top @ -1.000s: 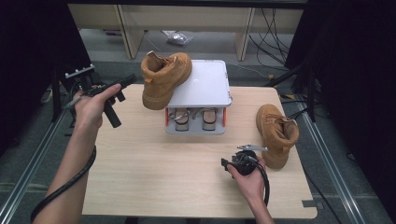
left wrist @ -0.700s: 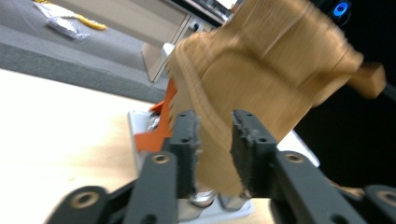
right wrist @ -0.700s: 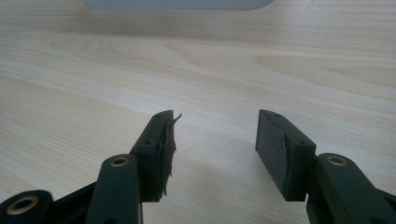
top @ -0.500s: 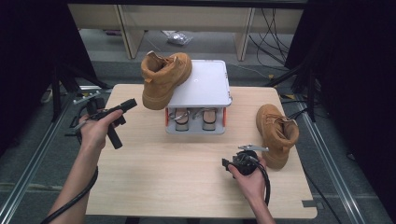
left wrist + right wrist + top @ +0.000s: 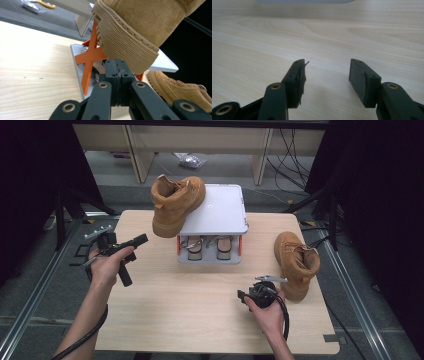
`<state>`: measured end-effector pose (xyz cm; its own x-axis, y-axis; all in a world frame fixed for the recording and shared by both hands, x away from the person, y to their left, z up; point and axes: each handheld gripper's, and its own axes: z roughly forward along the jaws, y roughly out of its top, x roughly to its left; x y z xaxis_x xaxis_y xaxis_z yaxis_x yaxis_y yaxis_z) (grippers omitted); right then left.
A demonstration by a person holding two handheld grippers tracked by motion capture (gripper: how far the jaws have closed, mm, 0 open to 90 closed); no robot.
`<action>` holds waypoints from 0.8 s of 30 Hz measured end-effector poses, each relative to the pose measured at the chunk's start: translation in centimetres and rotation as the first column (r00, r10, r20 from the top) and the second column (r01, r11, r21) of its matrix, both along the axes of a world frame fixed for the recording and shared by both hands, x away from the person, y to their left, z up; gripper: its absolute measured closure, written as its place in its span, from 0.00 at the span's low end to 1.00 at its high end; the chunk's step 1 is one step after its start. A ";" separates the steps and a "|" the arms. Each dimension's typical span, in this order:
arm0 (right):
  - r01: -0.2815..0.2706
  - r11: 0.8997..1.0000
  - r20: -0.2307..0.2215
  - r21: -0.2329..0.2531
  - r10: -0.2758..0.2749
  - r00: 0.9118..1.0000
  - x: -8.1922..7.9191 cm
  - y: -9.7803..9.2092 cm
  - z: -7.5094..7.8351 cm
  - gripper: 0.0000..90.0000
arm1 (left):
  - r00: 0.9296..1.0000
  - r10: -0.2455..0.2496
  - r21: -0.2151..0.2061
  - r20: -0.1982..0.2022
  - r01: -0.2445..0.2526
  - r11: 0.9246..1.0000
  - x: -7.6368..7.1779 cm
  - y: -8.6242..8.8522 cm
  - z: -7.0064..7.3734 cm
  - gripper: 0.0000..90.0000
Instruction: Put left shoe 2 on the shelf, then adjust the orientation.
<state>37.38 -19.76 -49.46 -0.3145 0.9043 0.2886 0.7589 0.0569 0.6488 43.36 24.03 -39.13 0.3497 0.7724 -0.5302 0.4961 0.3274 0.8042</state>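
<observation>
The right gripper (image 5: 246, 296) rests low on the near part of the table (image 5: 200, 320), and in the right gripper view its jaws are spread wide over bare wood with nothing between them. The second boot (image 5: 296, 262) stands upright just to its right and a little farther back — near, yet not touching, with its long axis running front to back and the toe toward the person. That makes the right hand (image 5: 267, 307) the nearer one for it, and the jaws point leftward across the table, away from the boot (a turn of the wrist looks needed before any grasp). Farther out on the left, the left gripper (image 5: 139, 240) is held above the table edge, and in the left gripper view its jaws are pressed together on nothing. Its tip points at the first boot (image 5: 175, 205), which lies up and to the right of it, perched on the left edge of the white top of the shoe rack (image 5: 220, 215) with its sole overhanging. In the left gripper view that ridged sole (image 5: 125, 42) looms just above the shut tips, apart from them. Against the earlier frames, the left hand (image 5: 105, 267) has drawn back toward the person and lower — the boots, the rack and the right gripper sit as they did.
</observation>
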 end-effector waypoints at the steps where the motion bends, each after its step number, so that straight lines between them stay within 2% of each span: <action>1: -0.003 1.000 0.004 0.002 0.003 1.000 0.0 0.0 0.0 0.53 | 1.000 -0.001 0.009 0.002 0.001 1.000 0.0 0.0 0.0 0.99; 4: 0.012 1.000 -0.013 0.008 -0.012 1.000 -0.1 0.0 0.2 0.53 | 1.000 0.004 0.011 0.007 -0.004 1.000 0.0 -0.1 0.2 0.99; 5: -0.006 1.000 0.014 -0.001 0.006 1.000 0.0 -0.1 0.1 0.53 | 1.000 0.002 0.029 0.012 -0.002 1.000 0.0 -0.2 0.4 0.99; 6: 0.006 1.000 0.010 0.011 -0.007 1.000 0.0 -0.1 0.2 0.53 | 1.000 0.004 0.025 0.017 -0.005 1.000 0.1 -0.3 0.5 0.99; 7: 0.002 1.000 0.015 -0.001 -0.002 1.000 0.1 -0.2 0.2 0.53 | 1.000 0.002 0.029 0.019 -0.003 1.000 0.1 -0.5 0.6 0.99; 8: 0.017 1.000 -0.010 0.020 -0.017 1.000 -0.1 0.0 0.3 0.53 | 1.000 -0.003 0.043 0.020 0.002 0.999 0.2 -0.6 0.6 0.99; 11: -0.002 1.000 0.022 -0.005 0.002 1.000 0.0 -0.1 0.3 0.53 | 1.000 -0.011 0.051 0.014 0.010 0.999 0.1 -1.1 0.6 0.99; 13: -0.002 1.000 0.021 0.011 0.002 1.000 0.1 -0.1 0.3 0.53 | 1.000 -0.015 0.054 0.010 0.014 0.998 0.3 -1.3 0.5 0.99; 14: 0.012 1.000 0.005 0.022 -0.012 1.000 0.0 0.0 0.3 0.53 | 1.000 -0.019 0.059 0.010 0.018 0.998 0.4 -1.5 0.5 0.99; 16: -0.010 1.000 0.018 -0.006 0.010 1.000 0.2 -0.2 0.2 0.53 | 1.000 -0.029 0.070 0.008 0.028 0.997 0.4 -1.8 0.5 0.99; 18: 0.017 1.000 -0.021 0.017 -0.017 1.000 0.0 0.0 0.3 0.53 | 0.999 -0.032 0.075 0.005 0.032 0.997 0.5 -2.1 0.5 0.99; 19: 0.011 1.000 -0.017 0.016 -0.010 1.000 0.0 -0.1 0.3 0.53 | 0.999 -0.033 0.084 0.005 0.032 0.996 0.5 -2.3 0.5 0.99; 20: -0.010 1.000 0.013 0.013 0.010 1.000 0.1 -0.2 0.1 0.53 | 0.999 -0.033 0.088 0.007 0.032 0.996 0.5 -2.4 0.5 0.99; 24: 0.001 1.000 0.012 0.022 -0.002 1.000 -0.1 -0.2 0.1 0.53 | 0.999 -0.035 0.101 0.002 0.035 0.994 0.7 -2.7 0.2 0.99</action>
